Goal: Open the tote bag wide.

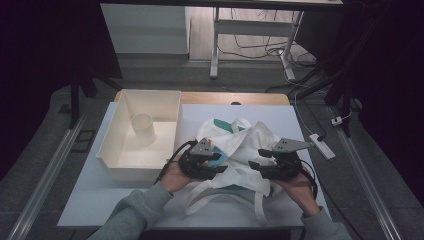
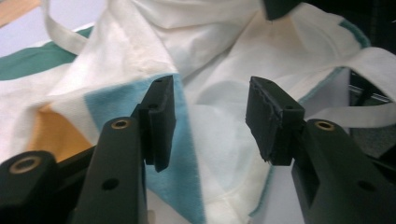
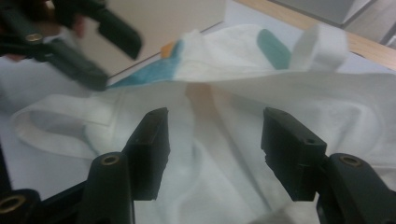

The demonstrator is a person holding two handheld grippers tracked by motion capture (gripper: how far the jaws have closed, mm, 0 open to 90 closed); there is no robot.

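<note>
Crumpled white cloth bag (image 1: 245,145) with teal and orange print, lying in a heap on the white tabletop (image 1: 90,200), its long handles (image 1: 212,197) trailing toward the near edge, just right of the shallow white bin (image 1: 122,167) that holds a small white cup (image 1: 142,128). I have both claws over the bag. The left claw (image 2: 210,119) is released, its jaws apart with the teal-printed panel lying beyond them and nothing pinched; the right claw (image 3: 215,149) is likewise released, jaws wide above a plain white fold. The step in hand, as I judge it, is taking a fresh hold to straighten the bag. To do it well, I would bring each claw down onto a single layer at an outer edge or seam, not the bunched middle, close fully before lifting, and keep the loose handles out of the jaws. Pulling the two holds apart evenly should flatten the cloth without dragging it off the tabletop or into the bin.
</note>
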